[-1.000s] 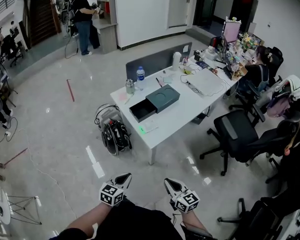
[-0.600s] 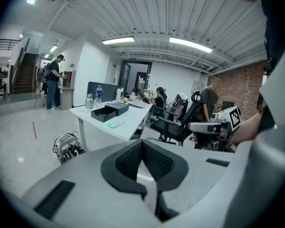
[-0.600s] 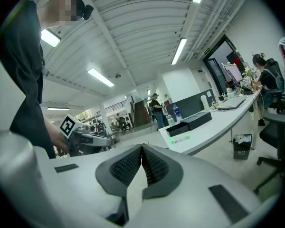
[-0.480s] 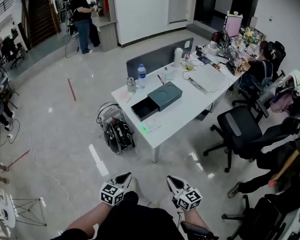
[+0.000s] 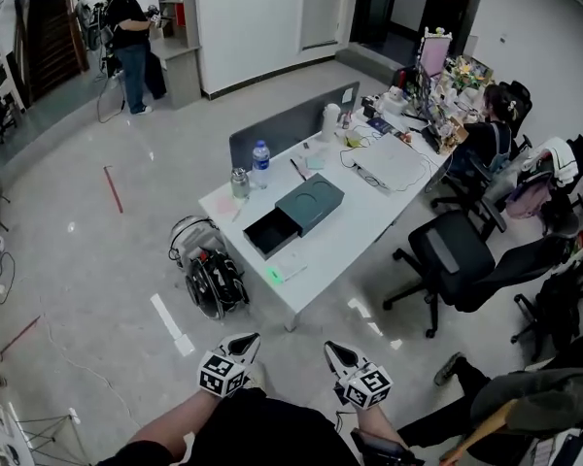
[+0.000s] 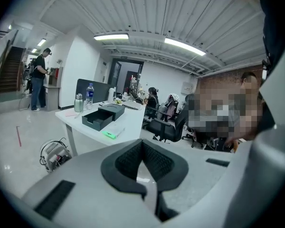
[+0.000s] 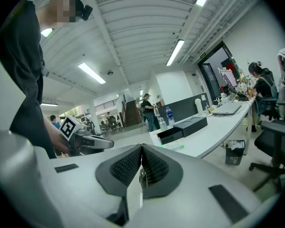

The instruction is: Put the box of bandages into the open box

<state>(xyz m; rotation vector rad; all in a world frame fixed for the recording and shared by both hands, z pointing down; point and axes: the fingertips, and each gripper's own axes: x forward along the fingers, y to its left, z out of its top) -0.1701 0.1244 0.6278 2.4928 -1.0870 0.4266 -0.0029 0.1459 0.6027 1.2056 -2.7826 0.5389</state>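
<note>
The dark open box (image 5: 272, 231), a drawer pulled out of its grey-green sleeve (image 5: 311, 204), lies on the white table (image 5: 369, 212) some way ahead. The small white box of bandages with a green end (image 5: 284, 271) lies near the table's front edge, just in front of the drawer. Both grippers are held low at my waist, far from the table: left gripper (image 5: 245, 341) and right gripper (image 5: 330, 350), each shut and empty. In the left gripper view the left gripper (image 6: 142, 145) points toward the open box (image 6: 97, 119) and bandage box (image 6: 111, 131). In the right gripper view the right gripper (image 7: 141, 150) is shut too.
A water bottle (image 5: 260, 161), a steel flask (image 5: 239, 182) and a laptop (image 5: 389, 161) share the table. A bag with cables (image 5: 209, 278) sits on the floor at the table's left leg. A black office chair (image 5: 452, 258) stands right of it. People sit at the far right.
The table and its boxes have shifted left and slightly nearer in the head view. Both grippers keep their place at the bottom, still shut.
</note>
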